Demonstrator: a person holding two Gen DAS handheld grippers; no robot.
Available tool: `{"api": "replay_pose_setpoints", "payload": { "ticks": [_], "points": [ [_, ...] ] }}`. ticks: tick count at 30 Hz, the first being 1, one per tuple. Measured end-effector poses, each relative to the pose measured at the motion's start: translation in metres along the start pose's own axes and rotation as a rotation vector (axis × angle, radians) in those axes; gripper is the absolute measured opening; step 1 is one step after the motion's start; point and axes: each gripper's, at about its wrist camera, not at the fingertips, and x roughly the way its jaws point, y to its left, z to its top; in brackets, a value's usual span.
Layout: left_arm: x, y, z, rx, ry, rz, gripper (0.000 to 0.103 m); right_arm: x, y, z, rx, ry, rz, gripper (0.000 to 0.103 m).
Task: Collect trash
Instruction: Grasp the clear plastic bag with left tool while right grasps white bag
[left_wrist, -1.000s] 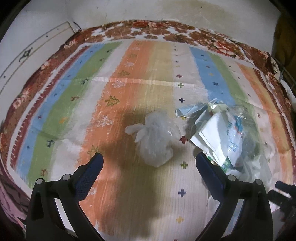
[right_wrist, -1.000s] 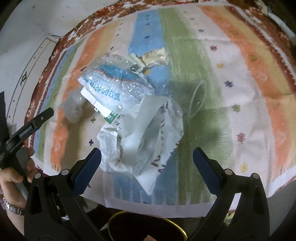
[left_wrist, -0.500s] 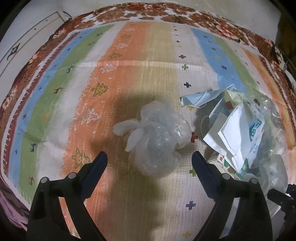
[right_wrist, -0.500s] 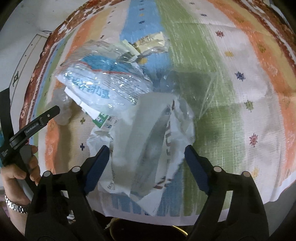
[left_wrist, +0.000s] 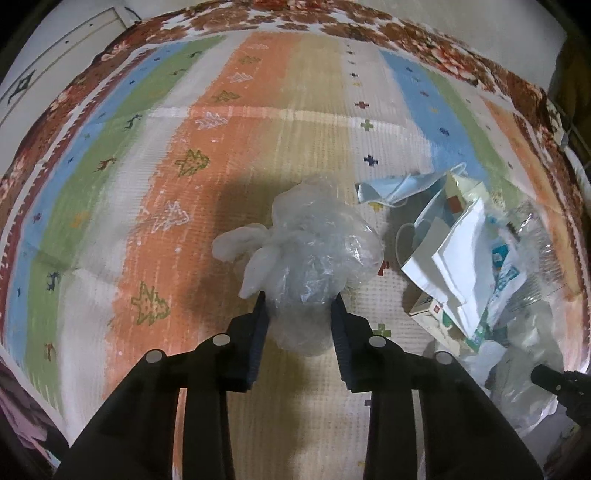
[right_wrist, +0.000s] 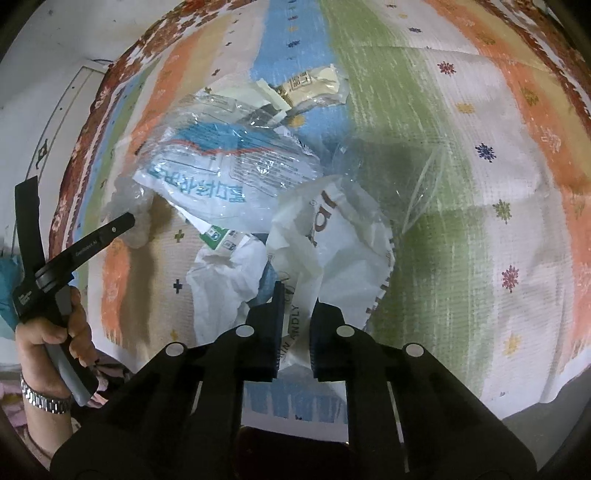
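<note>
A knotted clear plastic bag (left_wrist: 314, 251) lies on the striped mat (left_wrist: 240, 110). My left gripper (left_wrist: 299, 299) points down at it, and its closing jaws press on the bag's near end from both sides. To the right lies a heap of wrappers (left_wrist: 461, 258) with a blue face mask (left_wrist: 395, 186). In the right wrist view a crumpled white plastic wrapper (right_wrist: 332, 240) lies nearest in that heap. My right gripper (right_wrist: 298, 295) is closing on its near edge, with the sheet pinched between the pads. A blue-and-white printed wrapper (right_wrist: 221, 177) lies behind it.
A beige packet (right_wrist: 314, 83) and clear film (right_wrist: 399, 177) lie further out in the heap. A small carton (left_wrist: 432, 314) sits under the papers. The mat's near edge (right_wrist: 517, 387) hangs just below my right gripper. A hand (right_wrist: 48, 332) with a wristwatch holds the left gripper.
Both grippers went from wide open to nearly closed. The left one sank to the clear bag and gripped it. The right one stayed put and pinched the white wrapper.
</note>
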Motion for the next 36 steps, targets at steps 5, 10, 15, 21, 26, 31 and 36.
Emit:
{"api": "replay_pose_setpoints", "payload": {
  "ticks": [5,10,15,21,26,31,36],
  "points": [
    [-0.023,0.004,-0.003,-0.024,-0.018,-0.029,0.032,-0.021,0.0,-0.007,-0.006,-0.039,0.012,0.008],
    [-0.054,0.007,-0.014,-0.024,-0.052,-0.052,0.032,-0.042,0.009,-0.019,-0.044,-0.082,0.028,0.008],
    [-0.075,0.016,-0.027,-0.089,-0.05,-0.075,0.032,-0.065,0.021,-0.031,-0.096,-0.152,0.009,0.008],
    [-0.098,-0.003,-0.049,-0.032,-0.069,-0.091,0.032,-0.094,0.023,-0.052,-0.142,-0.225,-0.036,0.008],
    [-0.118,-0.014,-0.064,0.011,-0.09,-0.107,0.032,-0.105,0.024,-0.072,-0.164,-0.237,-0.026,0.008],
    [-0.134,-0.017,-0.08,0.023,-0.105,-0.13,0.032,-0.119,0.023,-0.092,-0.175,-0.262,-0.001,0.008],
    [-0.149,-0.019,-0.103,0.031,-0.117,-0.153,0.032,-0.126,0.023,-0.11,-0.2,-0.283,-0.013,0.008]
  ]
}}
